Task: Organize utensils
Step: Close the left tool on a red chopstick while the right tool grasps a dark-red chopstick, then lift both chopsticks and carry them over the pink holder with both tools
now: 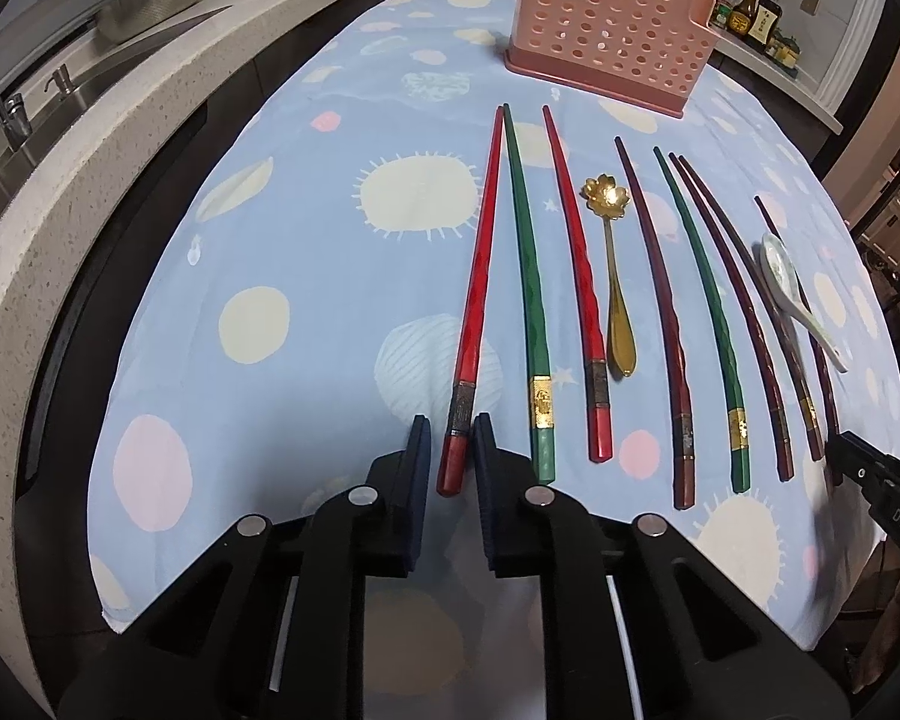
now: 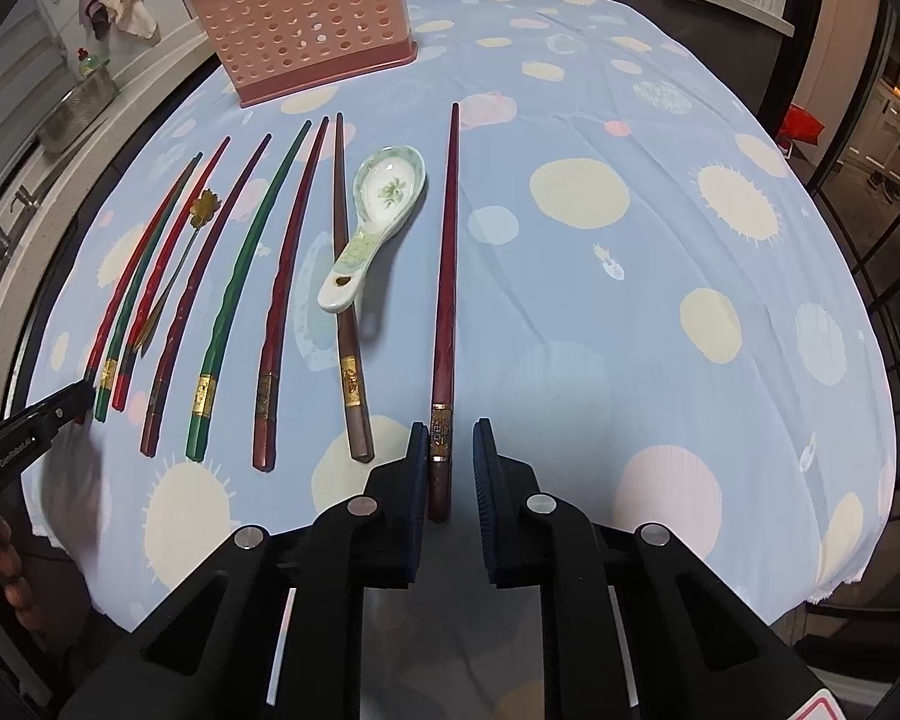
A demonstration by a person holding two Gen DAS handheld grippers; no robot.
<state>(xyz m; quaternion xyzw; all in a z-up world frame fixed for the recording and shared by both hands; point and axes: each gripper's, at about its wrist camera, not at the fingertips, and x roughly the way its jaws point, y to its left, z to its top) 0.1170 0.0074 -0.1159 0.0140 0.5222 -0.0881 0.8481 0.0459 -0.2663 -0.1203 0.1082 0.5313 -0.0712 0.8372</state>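
Several chopsticks, red, green and dark brown, lie side by side on the spotted blue cloth point(image 1: 306, 192). A gold flower spoon point(image 1: 612, 276) and a white ceramic spoon point(image 2: 369, 234) lie among them. At the far end stands a pink perforated holder point(image 1: 606, 30). My left gripper point(image 1: 450, 426) straddles the butt of the leftmost red chopstick point(image 1: 477, 276); its jaws are narrow, with a gap on the left side. My right gripper point(image 2: 450, 429) straddles the butt of the rightmost brown chopstick point(image 2: 447, 276), which rests against the left pad while cloth shows by the right one.
A stone counter with a sink and tap point(image 1: 6, 114) and a metal colander point(image 1: 150, 0) runs along the left. Sauce bottles point(image 1: 750, 15) stand behind the holder. The right half of the cloth point(image 2: 660, 300) holds no utensils. A person's hand point(image 2: 6, 588) shows at the lower left.
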